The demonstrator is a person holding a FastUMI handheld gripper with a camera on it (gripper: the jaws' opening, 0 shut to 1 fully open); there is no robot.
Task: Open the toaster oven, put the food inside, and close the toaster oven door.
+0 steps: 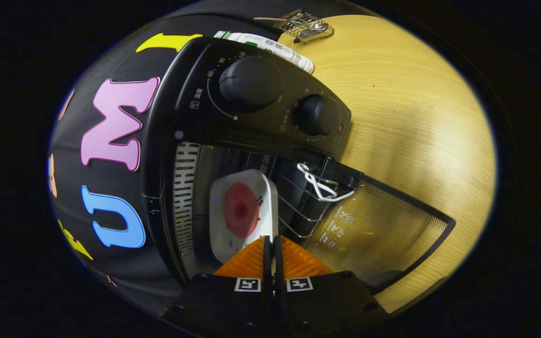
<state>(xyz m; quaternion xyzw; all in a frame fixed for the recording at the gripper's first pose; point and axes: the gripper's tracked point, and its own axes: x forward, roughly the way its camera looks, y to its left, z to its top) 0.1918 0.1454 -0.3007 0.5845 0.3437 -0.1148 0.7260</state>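
Note:
The black toaster oven [167, 141] stands with its glass door [383, 225] swung fully down onto the table. Inside the cavity, a white square plate [233, 244] carrying a round red piece of food [241, 210] rests tilted against the wire rack [298, 197]. My gripper [273, 256] reaches into the oven mouth, and its fingers are pressed together on the plate's near rim. The view is rolled sideways, so the oven's two control knobs [250, 83] appear above the cavity.
A white cord loop [320, 185] hangs at the rack's front by the door hinge. The light wooden table [406, 117] spreads beyond the door. Behind the oven lie a white labelled tube [270, 47] and a small wire rack piece [305, 26].

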